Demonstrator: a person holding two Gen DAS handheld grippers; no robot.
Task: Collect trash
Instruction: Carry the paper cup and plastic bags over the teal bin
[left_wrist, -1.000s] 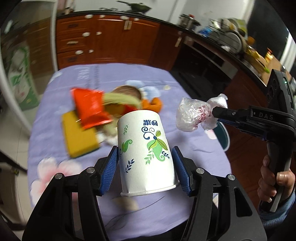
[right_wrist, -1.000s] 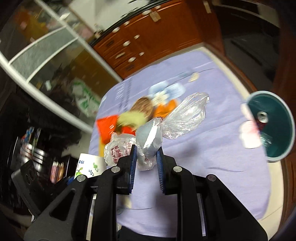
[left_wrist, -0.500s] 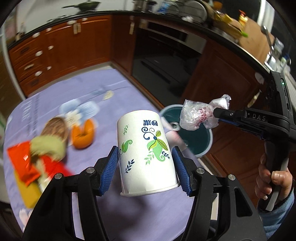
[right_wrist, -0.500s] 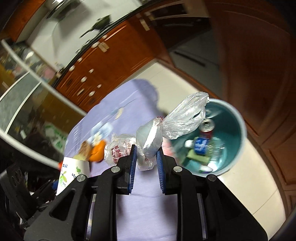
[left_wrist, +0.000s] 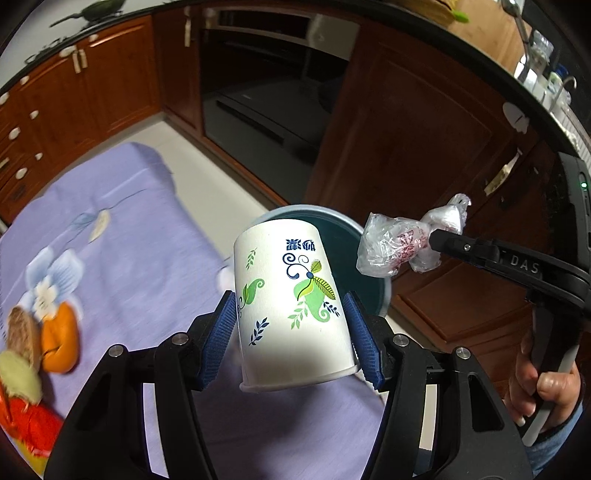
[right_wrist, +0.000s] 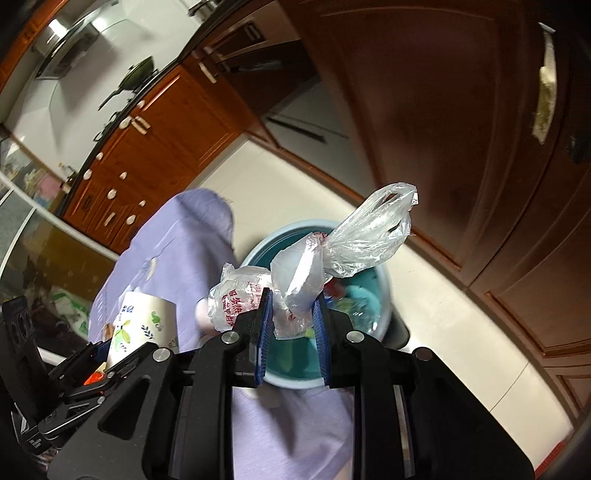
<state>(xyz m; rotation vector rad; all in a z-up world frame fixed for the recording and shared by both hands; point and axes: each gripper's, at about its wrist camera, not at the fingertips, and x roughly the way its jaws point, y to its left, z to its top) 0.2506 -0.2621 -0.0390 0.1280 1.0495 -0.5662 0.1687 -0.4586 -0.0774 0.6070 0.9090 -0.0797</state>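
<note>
Both our grippers have swung away from the table's litter since the earlier frames, so the teal bin that sat off to the side now lies straight ahead of the two loads. Nearest us, our left gripper (left_wrist: 291, 332) grasps the paper cup (left_wrist: 291, 306) between its blue pads (left_wrist: 219, 336), pressed on either flank; the cup is upside down, rim toward us and base pointing away, tilted a little, with its green leaf print and blue characters facing the lens. Our right gripper (right_wrist: 291, 325) is clenched on the crumpled plastic bag (right_wrist: 317, 273), whose red-printed bulge spills out to the left of the pads while a clear twisted tail rises up and to the right. From the left wrist view that same bag (left_wrist: 395, 247) hangs just right of the cup, held out on the right gripper's fingers (left_wrist: 465, 251), with our right hand (left_wrist: 546, 387) wrapped round the handle lower down. Beyond both loads stands the trash bin (right_wrist: 380, 280), on pale floor just beside the edge of the purple tablecloth (left_wrist: 140, 258); several pieces of rubbish lie inside it, too blurred to tell apart. Farther left on the cloth rest an orange peel (left_wrist: 61, 339) and red wrapper (left_wrist: 29, 424). Farthest off, dark wooden cabinets (right_wrist: 461, 110) close the view.
</note>
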